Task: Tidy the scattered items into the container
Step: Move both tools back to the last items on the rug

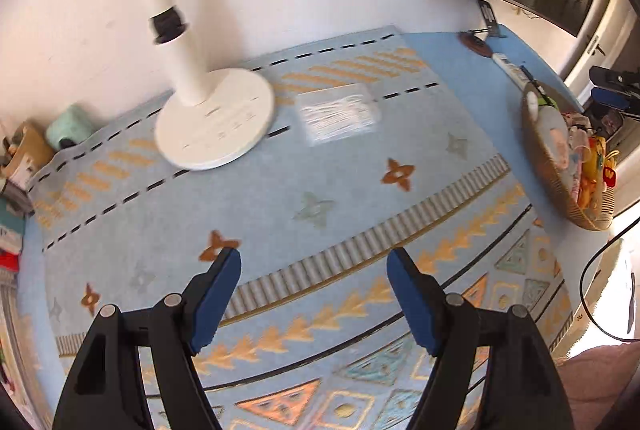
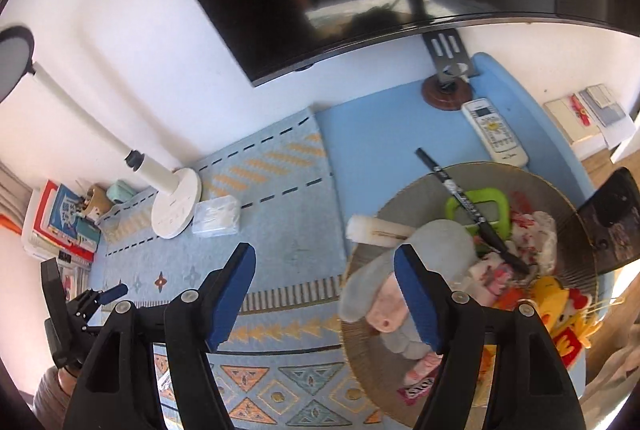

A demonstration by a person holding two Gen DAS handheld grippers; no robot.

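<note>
Your left gripper (image 1: 314, 258) hangs wide open and empty over the rug (image 1: 280, 198). Your right gripper (image 2: 325, 256) is wide open too, holding nothing, at the rim of the filled basket (image 2: 576, 222).

Open patterned mat (image 1: 328, 190) ahead; lamp base (image 1: 214, 118) and basket (image 1: 560, 190) flank it.

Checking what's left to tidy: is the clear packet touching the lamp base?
Cannot tell. In the left wrist view the clear packet looks apart from the lamp base; in the right wrist view they appear to meet.
</note>
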